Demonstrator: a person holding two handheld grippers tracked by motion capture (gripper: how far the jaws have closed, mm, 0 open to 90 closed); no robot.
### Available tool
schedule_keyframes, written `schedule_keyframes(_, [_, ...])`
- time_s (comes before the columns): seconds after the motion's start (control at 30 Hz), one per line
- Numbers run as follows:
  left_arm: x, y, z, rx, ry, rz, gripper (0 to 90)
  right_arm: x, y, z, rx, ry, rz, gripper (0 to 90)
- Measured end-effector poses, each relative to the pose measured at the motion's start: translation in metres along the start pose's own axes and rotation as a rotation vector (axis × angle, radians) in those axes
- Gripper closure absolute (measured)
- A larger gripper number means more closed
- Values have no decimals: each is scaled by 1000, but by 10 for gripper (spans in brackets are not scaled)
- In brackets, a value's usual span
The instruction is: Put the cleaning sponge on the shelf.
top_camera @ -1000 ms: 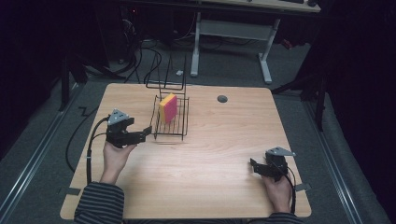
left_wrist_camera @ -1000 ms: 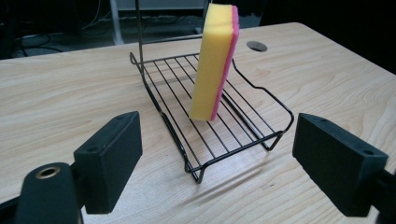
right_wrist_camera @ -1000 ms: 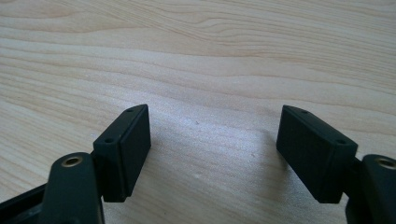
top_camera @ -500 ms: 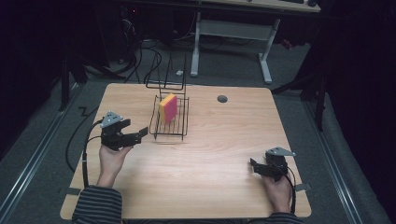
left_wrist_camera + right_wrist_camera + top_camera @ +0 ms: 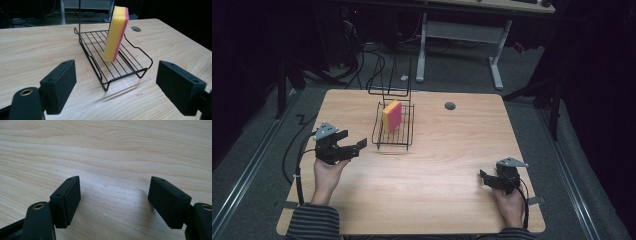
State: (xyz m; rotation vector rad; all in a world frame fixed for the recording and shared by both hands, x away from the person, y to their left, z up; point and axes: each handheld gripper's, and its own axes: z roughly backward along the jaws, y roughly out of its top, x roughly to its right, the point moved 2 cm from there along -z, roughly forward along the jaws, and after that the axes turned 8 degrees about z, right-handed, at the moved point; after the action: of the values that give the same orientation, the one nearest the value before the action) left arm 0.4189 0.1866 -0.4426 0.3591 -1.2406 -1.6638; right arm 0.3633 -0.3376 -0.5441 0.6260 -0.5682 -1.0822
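Holding the left gripper (image 5: 354, 147) at the table's (image 5: 437, 165) left side, jaws spread wide and gripping nothing, pointing at the rack (image 5: 393, 135) just beside it. Standing on edge in the rack, leaning slightly: a yellow and pink sponge (image 5: 392, 115). Resting near the right front corner, well apart from the rack: the right gripper (image 5: 484, 179), jaws also gaping, clasping nothing.

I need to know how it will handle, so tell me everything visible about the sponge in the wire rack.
The sponge is a thick rectangular block, yellow foam with a thin pink layer on one face. It looks soft and dry. It stands on edge on the bars of the black wire rack, tilted, its top against the rack's tall upright wires. Only the rack touches it; both grippers are clear of it.
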Motion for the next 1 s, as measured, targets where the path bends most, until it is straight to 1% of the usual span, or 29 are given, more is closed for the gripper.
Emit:
schedule_keyframes(0.13, [-1, -2, 3, -3, 4, 0, 169, 0, 0, 0, 0, 0, 0, 264])
schedule_keyframes(0.23, [-1, -3, 6, 2, -6, 13, 168, 0, 0, 0, 0, 0, 0, 263])
schedule_keyframes(0.33, [-2, -4, 9, 6, -2, 16, 168, 0, 0, 0, 0, -1, 1, 263])
schedule_keyframes(0.37, [-3, -4, 10, 7, 1, 16, 168, -1, 0, 0, -1, 0, -6, 264])
schedule_keyframes(0.43, [-3, -6, 12, 6, 15, 11, 168, 0, 0, 0, 1, 0, 2, 264])
schedule_keyframes(0.53, [-2, -9, 14, -1, 46, -15, 168, 0, 0, 0, 0, 0, 0, 264])
schedule_keyframes(0.77, [-7, -14, 19, 2, 48, 3, 166, 0, 0, 0, 0, -1, 0, 264])
schedule_keyframes(1.0, [-11, -19, 23, -2, 60, 8, 165, 0, 0, 0, 0, -1, 0, 264])
